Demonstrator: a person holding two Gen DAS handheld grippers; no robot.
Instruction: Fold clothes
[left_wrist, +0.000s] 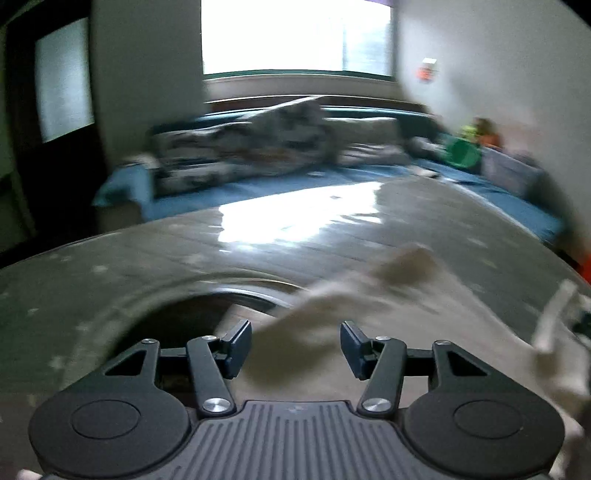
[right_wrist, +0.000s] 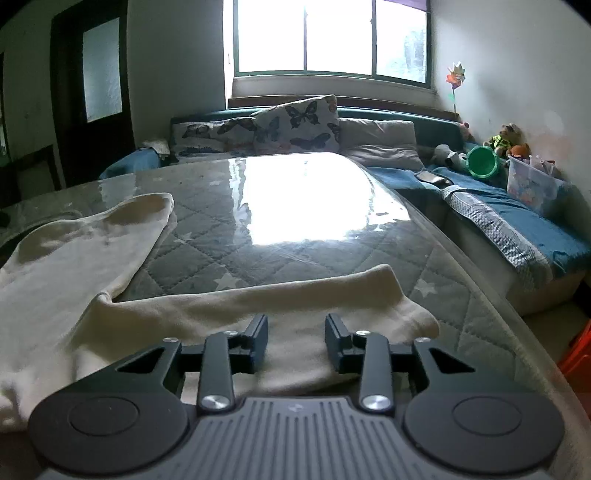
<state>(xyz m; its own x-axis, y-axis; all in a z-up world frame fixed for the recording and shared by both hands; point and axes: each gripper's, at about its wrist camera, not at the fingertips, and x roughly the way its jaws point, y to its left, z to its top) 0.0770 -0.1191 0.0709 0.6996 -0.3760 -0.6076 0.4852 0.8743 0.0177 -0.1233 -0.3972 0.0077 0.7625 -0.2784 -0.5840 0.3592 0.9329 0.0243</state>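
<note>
A cream garment (right_wrist: 122, 295) lies spread on the worktop (right_wrist: 295, 221), which has a grey quilted cover with white stars under a shiny clear sheet. 1 sleeve (right_wrist: 122, 229) points away toward the far left side. The other sleeve (right_wrist: 295, 291) lies across the near part of the worktop, and its cuff end sits near the right edge.

The right tool (right_wrist: 296, 341) hangs just over this near sleeve. Its 2 dark fingers (right_wrist: 258, 338) stand apart, with cream cloth showing below the gap. They do not squeeze the cloth, so the tool is let go.

The left tool (left_wrist: 295, 349) is over the left part of the same garment (left_wrist: 369, 314). That view is very blurry. Its jaws stand wide apart and nothing is pinched between them, though cream cloth lies under them. A dark round dip shows in the worktop (left_wrist: 110, 295) just beyond the left finger.

Behind the worktop is a blue sofa (right_wrist: 498, 199) with butterfly pillows (right_wrist: 295, 125), a green bucket (right_wrist: 482, 162), soft toys (right_wrist: 508, 138) and a clear box (right_wrist: 532, 184). A bright window (right_wrist: 332, 37) lights the room.
</note>
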